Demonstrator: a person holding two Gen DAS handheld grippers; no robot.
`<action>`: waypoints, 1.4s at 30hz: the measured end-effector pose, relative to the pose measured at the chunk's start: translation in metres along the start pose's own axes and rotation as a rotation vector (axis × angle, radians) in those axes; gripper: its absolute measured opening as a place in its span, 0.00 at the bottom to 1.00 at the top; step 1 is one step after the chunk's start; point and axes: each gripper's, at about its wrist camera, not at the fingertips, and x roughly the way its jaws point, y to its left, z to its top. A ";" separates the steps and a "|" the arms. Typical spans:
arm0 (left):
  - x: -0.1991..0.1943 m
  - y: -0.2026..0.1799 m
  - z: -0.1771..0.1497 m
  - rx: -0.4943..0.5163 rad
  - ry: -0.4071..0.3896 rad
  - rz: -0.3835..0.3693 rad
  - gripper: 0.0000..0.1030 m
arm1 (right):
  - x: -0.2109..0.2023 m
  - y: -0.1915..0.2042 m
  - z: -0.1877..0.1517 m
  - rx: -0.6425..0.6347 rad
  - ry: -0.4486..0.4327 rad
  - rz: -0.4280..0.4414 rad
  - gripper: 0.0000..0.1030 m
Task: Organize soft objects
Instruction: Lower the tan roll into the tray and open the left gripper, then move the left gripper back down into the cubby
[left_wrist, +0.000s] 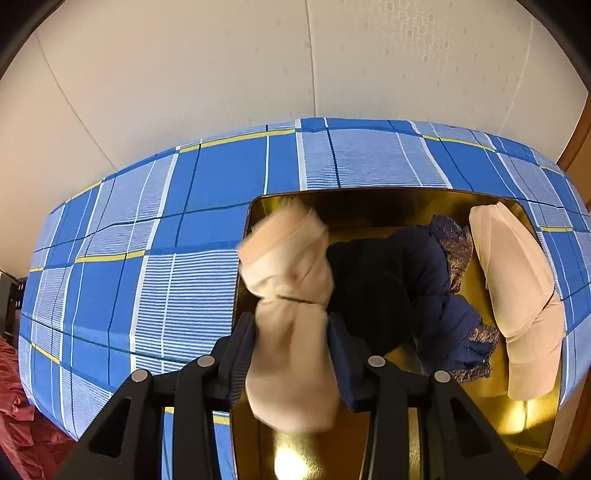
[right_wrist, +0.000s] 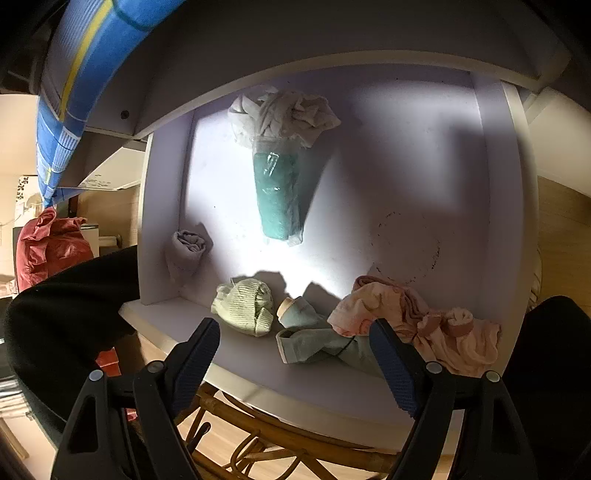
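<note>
from the left wrist camera i see my left gripper (left_wrist: 291, 350) over a shiny gold-coloured metal tray (left_wrist: 517, 413) that sits on a blue, white and yellow checked bedsheet (left_wrist: 147, 229). a cream rolled-up sock bundle (left_wrist: 291, 317) hangs between the two jaws, blurred; the pads look to be just at its sides, and i cannot tell for sure whether they press it or have let it go. in the tray, beside the bundle, lie a dark navy garment with lacy trim (left_wrist: 424, 291) and a pale pink folded cloth (left_wrist: 521, 299) against the right wall.

on the right wrist camera my right gripper (right_wrist: 293, 354) stands with jaws wide apart and nothing between them, above the front edge of a white open drawer (right_wrist: 491, 184) (a rattan chair frame (right_wrist: 258, 432) shows below it). inside lie a pale green ribbed sock roll (right_wrist: 243, 306), a grey-blue sock (right_wrist: 314, 339), a pink crumpled garment (right_wrist: 413, 321), a lilac rolled cloth (right_wrist: 188, 254), a teal cloth in clear plastic wrap (right_wrist: 277, 195) and a white crumpled cloth (right_wrist: 284, 114).
</note>
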 end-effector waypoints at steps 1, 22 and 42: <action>0.000 -0.001 0.000 -0.003 -0.004 0.002 0.39 | 0.000 0.000 0.000 0.000 -0.001 0.001 0.81; -0.090 0.017 -0.069 -0.011 -0.218 -0.156 0.39 | 0.000 -0.004 0.002 0.013 -0.013 -0.029 0.81; -0.104 0.010 -0.212 0.044 -0.170 -0.287 0.39 | 0.005 -0.008 0.000 0.016 -0.011 -0.116 0.81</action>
